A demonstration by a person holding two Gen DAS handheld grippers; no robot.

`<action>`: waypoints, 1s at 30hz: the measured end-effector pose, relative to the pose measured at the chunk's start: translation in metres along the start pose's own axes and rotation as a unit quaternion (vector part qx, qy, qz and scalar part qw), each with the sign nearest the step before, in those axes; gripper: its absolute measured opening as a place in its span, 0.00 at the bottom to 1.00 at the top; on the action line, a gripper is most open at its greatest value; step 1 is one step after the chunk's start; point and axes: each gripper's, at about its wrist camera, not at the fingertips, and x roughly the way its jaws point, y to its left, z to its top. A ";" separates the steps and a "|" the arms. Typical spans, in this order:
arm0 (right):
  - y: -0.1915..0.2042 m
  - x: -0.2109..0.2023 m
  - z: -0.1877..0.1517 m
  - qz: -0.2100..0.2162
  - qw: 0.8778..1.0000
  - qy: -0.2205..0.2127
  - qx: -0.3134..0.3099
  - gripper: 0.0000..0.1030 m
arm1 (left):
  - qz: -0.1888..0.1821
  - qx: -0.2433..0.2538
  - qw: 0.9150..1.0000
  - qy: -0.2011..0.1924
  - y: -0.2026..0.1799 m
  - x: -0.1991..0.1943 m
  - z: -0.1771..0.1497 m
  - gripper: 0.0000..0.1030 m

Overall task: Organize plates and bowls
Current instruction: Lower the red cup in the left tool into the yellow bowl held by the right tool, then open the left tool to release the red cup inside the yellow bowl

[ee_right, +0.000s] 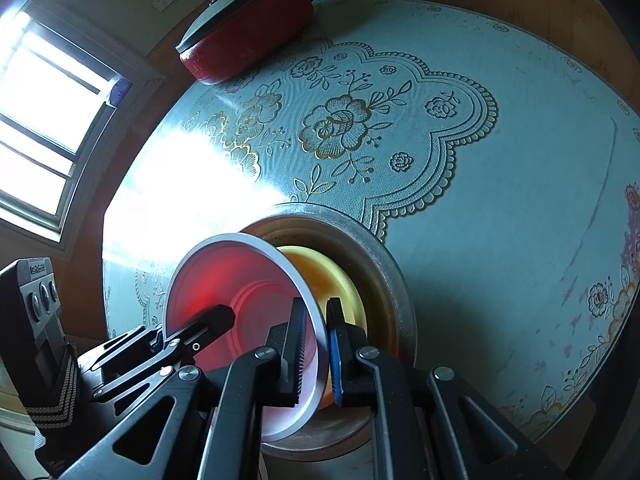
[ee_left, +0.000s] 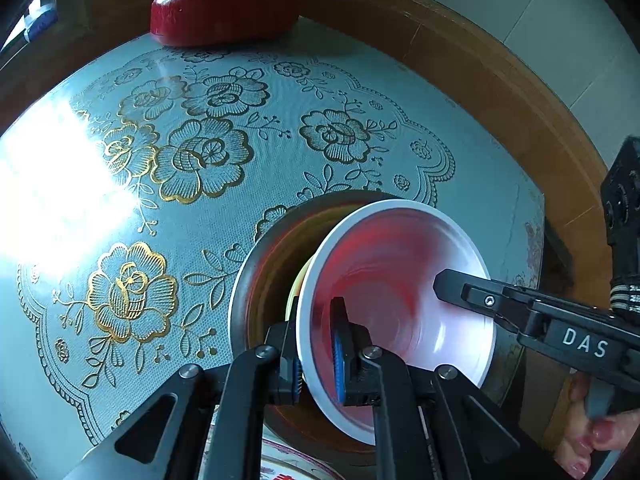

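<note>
On the far left we saw the light blue tablecloth (ee_left: 280,168) with gold flowers, part of it washed out by window glare that hid the pattern there. At the table's far edge stood a red lidded pot (ee_left: 224,12), its top cut off by the frame. Further right, near the table's near edge, a metal bowl (ee_left: 248,280) sat on the cloth with a yellow bowl (ee_right: 320,276) nested inside, mostly hidden. We held a white-rimmed red plate (ee_left: 400,280) tilted on edge over those bowls. Our left gripper (ee_left: 316,344) had its jaws clamped on the plate's rim, one finger outside, one inside. Our right gripper (ee_right: 316,344) pinched the opposite rim the same way, jaws closed on it. The plate's lower edge disappeared behind the fingers, so we could not tell whether it touched the bowls beneath. A patterned dish (ee_left: 296,460) showed at the bottom of the left view, largely cut off.
</note>
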 end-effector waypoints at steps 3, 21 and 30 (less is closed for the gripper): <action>0.000 0.002 -0.001 -0.001 1.000 0.003 -0.002 0.10 | 0.004 0.005 1.000 0.011 0.001 0.006 -0.001 0.12; -0.008 0.001 -0.006 -0.019 1.000 0.006 0.000 0.10 | -0.001 0.010 1.000 -0.007 -0.002 -0.006 0.002 0.58; 0.000 0.002 -0.012 -0.009 1.000 0.008 -0.006 0.11 | 0.000 -0.014 0.999 -0.040 0.010 -0.028 0.004 0.56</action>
